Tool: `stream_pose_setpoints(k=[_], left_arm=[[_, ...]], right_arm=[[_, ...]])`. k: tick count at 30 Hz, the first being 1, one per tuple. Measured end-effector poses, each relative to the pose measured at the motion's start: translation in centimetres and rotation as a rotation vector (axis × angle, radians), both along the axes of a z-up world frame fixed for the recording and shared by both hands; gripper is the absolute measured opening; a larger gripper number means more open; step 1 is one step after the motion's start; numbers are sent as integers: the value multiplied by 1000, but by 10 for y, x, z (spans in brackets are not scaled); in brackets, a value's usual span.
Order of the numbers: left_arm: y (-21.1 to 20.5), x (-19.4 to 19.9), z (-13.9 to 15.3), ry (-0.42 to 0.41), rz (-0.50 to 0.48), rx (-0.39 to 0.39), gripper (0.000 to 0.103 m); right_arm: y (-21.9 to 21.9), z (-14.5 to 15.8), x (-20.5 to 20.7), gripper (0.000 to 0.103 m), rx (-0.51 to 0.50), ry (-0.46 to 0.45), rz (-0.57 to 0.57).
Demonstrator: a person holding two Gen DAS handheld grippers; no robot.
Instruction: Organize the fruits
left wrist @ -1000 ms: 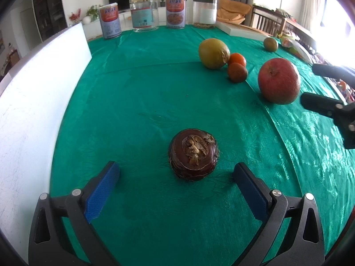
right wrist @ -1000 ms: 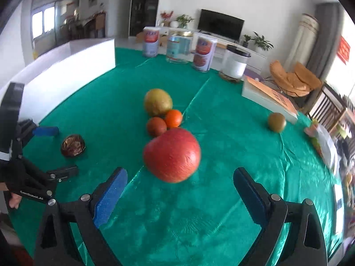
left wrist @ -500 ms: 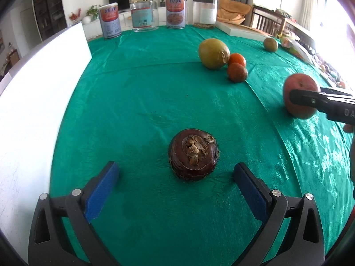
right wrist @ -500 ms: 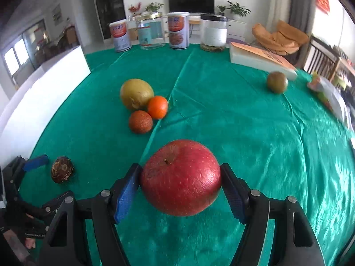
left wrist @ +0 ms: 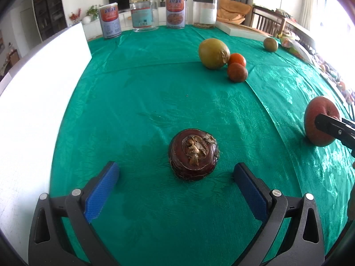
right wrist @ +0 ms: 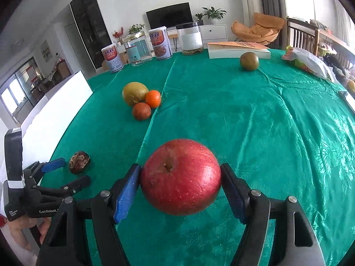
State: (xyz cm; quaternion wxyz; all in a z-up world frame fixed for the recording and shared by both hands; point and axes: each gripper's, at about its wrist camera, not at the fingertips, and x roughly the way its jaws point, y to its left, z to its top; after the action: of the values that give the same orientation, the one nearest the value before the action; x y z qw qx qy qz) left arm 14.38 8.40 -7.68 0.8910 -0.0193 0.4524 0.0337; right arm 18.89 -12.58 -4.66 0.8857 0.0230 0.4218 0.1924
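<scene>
My right gripper (right wrist: 180,180) is shut on a red apple (right wrist: 180,177), both blue pads pressing its sides; the apple also shows at the right edge of the left wrist view (left wrist: 320,120). My left gripper (left wrist: 176,174) is open, its fingers on either side of a dark brown round fruit (left wrist: 193,154) on the green cloth, not touching it; that fruit shows in the right wrist view (right wrist: 79,159). A yellow-green fruit (right wrist: 134,93), an orange (right wrist: 153,98) and a reddish-orange fruit (right wrist: 141,110) sit together mid-table. A green-brown fruit (right wrist: 249,61) lies far right.
A white board (left wrist: 42,84) stands along the table's left edge. Cans and jars (left wrist: 175,12) line the far edge, with a book (right wrist: 238,49) beside them. A plastic bag (right wrist: 307,61) lies at the far right edge.
My right gripper closed on the red apple and carried it nearer the table's front edge. My left gripper and the brown fruit have not moved.
</scene>
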Motion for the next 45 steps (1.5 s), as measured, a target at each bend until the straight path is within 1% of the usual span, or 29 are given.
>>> stream_pose_setpoints(k=[1, 3, 4, 5, 9, 10, 14, 15, 17, 19, 20, 23, 29, 30, 31, 33, 34, 35, 36, 38, 40, 42, 43, 44, 45], left_arm=[[0, 0, 0, 0, 0, 0, 103], [0, 0, 0, 0, 0, 0, 102], [0, 0, 0, 0, 0, 0, 102], [0, 0, 0, 0, 0, 0, 102], [0, 0, 0, 0, 0, 0, 102], [0, 0, 0, 0, 0, 0, 103], [0, 0, 0, 0, 0, 0, 102], [0, 0, 0, 0, 0, 0, 102], [0, 0, 0, 0, 0, 0, 103], [0, 0, 0, 0, 0, 0, 102], [0, 0, 0, 0, 0, 0, 102], [0, 0, 0, 0, 0, 0, 103], [0, 0, 0, -1, -3, -7, 102], [3, -1, 1, 3, -19, -26, 102], [8, -5, 4, 6, -36, -72, 102], [25, -20, 10, -5, -50, -241, 102], [32, -28, 11, -12, -53, -311, 102], [35, -34, 12, -15, -53, -338, 101], [33, -37, 12, -16, -52, -324, 101], [21, -35, 12, -8, -78, -235, 100], [5, -25, 11, 0, -97, -132, 99], [-5, -13, 13, -11, -90, -77, 97], [-8, -7, 12, -6, -79, -61, 87], [-9, 1, 10, 14, -68, -45, 71], [-12, 6, 9, 20, -54, -7, 70]], right_arm=[[-2, 1, -2, 72, 8, 5, 1], [-6, 3, -6, 79, 35, 6, 9], [-9, 4, -9, 88, 33, 3, 6], [-11, 5, -13, 93, 26, -3, 4], [-24, 0, -34, 95, -24, -10, -26], [-26, -4, -39, 98, -43, -6, -34], [-19, -28, -48, 100, -151, 23, -18], [-15, -26, -50, 99, -178, 0, -10], [-10, -26, -51, 99, -187, -10, -2], [-7, -31, -48, 99, -209, 14, -10], [-6, -31, -48, 100, -225, 8, -13], [-7, -32, -47, 103, -221, 18, -11], [-7, -32, -46, 103, -216, 17, -13], [-9, -31, -46, 103, -202, 15, -13], [-13, -30, -47, 103, -176, 13, -14], [-23, -28, -50, 103, -105, 10, -24], [-30, -27, -51, 103, -64, 9, -32], [-35, -26, -51, 103, -23, 9, -41], [-40, -26, -51, 103, 15, 10, -49], [-46, -26, -49, 103, 62, 12, -57], [-46, -25, -47, 103, 66, 20, -55], [-43, -23, -43, 103, 34, 34, -45], [-42, -21, -39, 103, 17, 44, -40], [-43, -17, -35, 103, 8, 51, -40], [-43, -12, -30, 103, 4, 55, -39]])
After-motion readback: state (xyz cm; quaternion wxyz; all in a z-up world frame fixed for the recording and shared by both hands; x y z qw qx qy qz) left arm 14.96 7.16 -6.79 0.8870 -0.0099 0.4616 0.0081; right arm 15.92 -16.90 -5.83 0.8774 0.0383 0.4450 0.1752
